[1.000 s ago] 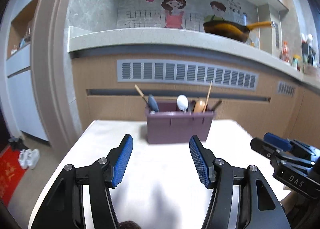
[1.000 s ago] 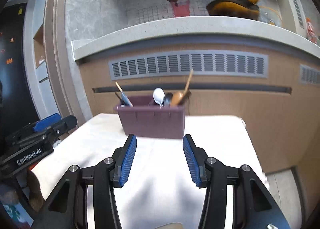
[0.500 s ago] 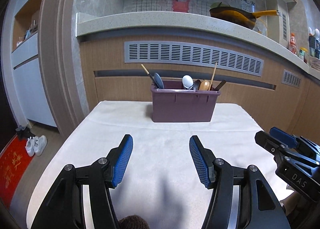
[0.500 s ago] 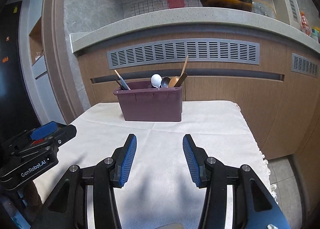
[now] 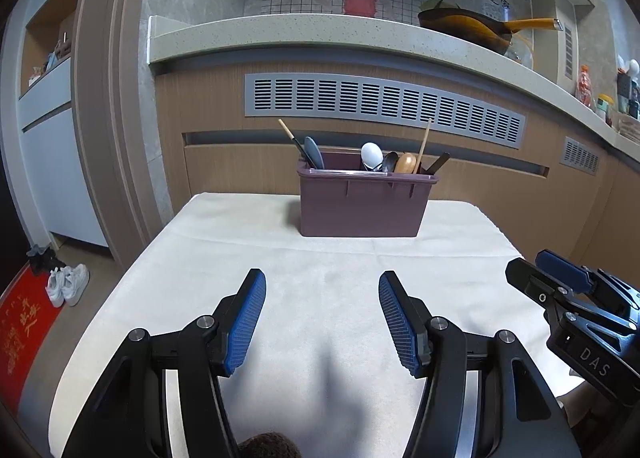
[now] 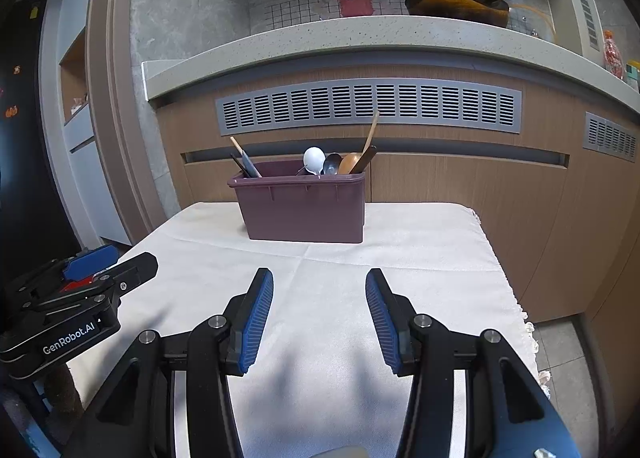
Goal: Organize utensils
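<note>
A purple plastic caddy (image 5: 362, 204) (image 6: 304, 208) stands at the far edge of the cloth-covered table (image 5: 320, 270) (image 6: 400, 254). Utensils stick up from it: a white spoon (image 5: 372, 155) (image 6: 314, 159), a wooden spoon (image 5: 405, 163) (image 6: 350, 162), a grey spatula (image 5: 313, 151), chopsticks and dark handles. My left gripper (image 5: 322, 288) hovers open over the near cloth, nothing between its blue pads. My right gripper (image 6: 319, 286) is open and empty too, level with it on the right, and shows in the left wrist view (image 5: 532, 272). Both point at the caddy from well short of it.
Behind the table runs a wooden cabinet front with a grey vent (image 5: 380, 104) under a stone counter holding a pan (image 5: 468, 28). The cloth's fringed right edge (image 6: 528, 334) drops to a tiled floor. Shoes (image 5: 68, 284) and a red mat lie on the floor at left.
Both views have tipped downward, so the caddy and counter sit higher in frame and more of the cloth shows. Both grippers stay open and in place.
</note>
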`<state>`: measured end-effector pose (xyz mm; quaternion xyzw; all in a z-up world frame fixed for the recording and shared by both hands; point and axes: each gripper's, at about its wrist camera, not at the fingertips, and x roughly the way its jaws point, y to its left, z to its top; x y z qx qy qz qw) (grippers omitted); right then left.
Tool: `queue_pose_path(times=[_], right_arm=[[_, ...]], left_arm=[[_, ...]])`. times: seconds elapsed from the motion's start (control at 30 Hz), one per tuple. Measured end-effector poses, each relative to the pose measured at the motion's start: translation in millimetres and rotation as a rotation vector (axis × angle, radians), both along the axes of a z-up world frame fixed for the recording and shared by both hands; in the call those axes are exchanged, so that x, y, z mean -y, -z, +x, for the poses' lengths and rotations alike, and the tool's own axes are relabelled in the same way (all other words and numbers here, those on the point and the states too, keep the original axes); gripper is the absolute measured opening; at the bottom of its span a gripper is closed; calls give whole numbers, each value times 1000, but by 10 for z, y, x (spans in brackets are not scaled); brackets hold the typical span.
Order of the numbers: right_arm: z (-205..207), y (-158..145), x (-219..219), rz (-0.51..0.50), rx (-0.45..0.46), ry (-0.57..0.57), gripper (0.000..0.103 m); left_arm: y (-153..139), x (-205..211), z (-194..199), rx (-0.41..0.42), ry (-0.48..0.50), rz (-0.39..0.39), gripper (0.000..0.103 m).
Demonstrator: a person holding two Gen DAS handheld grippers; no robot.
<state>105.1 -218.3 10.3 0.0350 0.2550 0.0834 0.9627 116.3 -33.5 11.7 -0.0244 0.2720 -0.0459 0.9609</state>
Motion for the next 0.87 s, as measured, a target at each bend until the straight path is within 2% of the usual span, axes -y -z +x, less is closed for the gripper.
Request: queue_pose_path(times=[0.87], right_arm=[[31,39,50,-7,-19,9,46]], left_arm=[[27,40,-5,-24,2,7,60]])
